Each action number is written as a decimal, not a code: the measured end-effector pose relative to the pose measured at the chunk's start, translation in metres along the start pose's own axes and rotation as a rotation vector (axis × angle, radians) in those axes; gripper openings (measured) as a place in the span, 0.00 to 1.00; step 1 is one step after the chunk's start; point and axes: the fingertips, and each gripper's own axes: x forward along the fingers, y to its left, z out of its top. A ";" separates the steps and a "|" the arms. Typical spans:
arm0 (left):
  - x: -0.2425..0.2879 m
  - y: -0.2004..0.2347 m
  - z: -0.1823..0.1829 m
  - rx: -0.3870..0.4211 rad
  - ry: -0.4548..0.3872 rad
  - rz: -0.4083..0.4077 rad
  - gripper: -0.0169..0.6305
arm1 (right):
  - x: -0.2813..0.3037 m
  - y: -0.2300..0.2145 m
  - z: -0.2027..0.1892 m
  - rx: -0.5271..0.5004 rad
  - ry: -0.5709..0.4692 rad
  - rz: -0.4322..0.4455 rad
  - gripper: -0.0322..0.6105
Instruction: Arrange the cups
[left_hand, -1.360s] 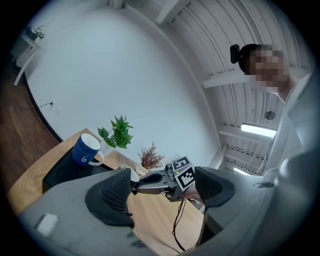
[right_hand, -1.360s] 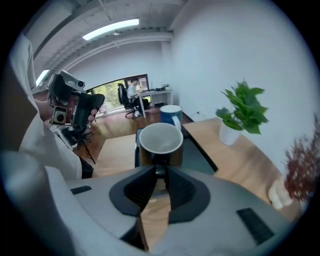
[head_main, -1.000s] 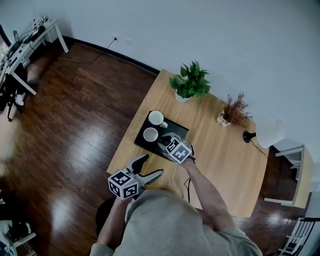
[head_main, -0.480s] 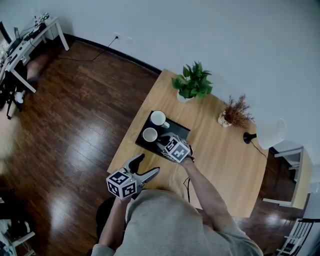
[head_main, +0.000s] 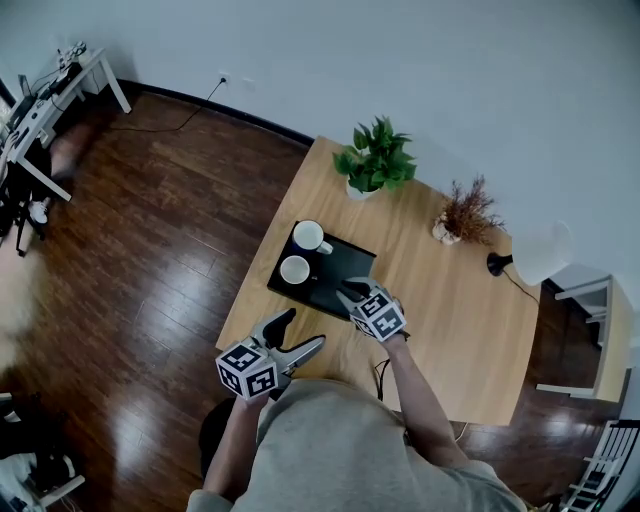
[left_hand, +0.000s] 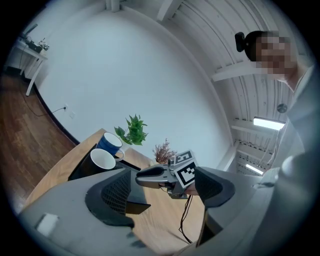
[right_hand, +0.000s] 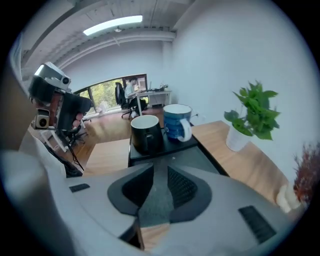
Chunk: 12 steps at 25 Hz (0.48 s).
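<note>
Since the black ceramic mug (head_main: 296, 269) and blue ceramic mug (head_main: 309, 235) share the flat black tray (head_main: 340, 268), arranging looks done, right hand-held gripper (head_main: 352, 290) opening empty, left hand-held gripper (head_main: 300, 331) spread.

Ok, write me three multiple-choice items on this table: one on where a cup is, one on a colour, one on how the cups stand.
1. The black cup stands:
A on the floor
B on the dark tray
C on the bare tabletop

2. The cup right beside it is:
A blue
B red
C yellow

3. Both cups are:
A lying on their sides
B upside down
C upright

Answers:
1 B: the head view shows the dark tray under it.
2 A: the blue cup shows plainly in the right gripper view.
3 C: both white mouths face up.
</note>
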 end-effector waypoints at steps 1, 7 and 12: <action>0.002 -0.003 0.000 -0.002 0.000 -0.009 0.62 | -0.017 -0.005 -0.005 0.039 -0.048 -0.019 0.21; 0.014 -0.017 0.003 -0.010 0.008 -0.064 0.62 | -0.136 -0.040 -0.046 0.270 -0.331 -0.196 0.14; 0.030 -0.032 0.008 0.000 0.009 -0.115 0.62 | -0.201 -0.051 -0.086 0.400 -0.427 -0.329 0.14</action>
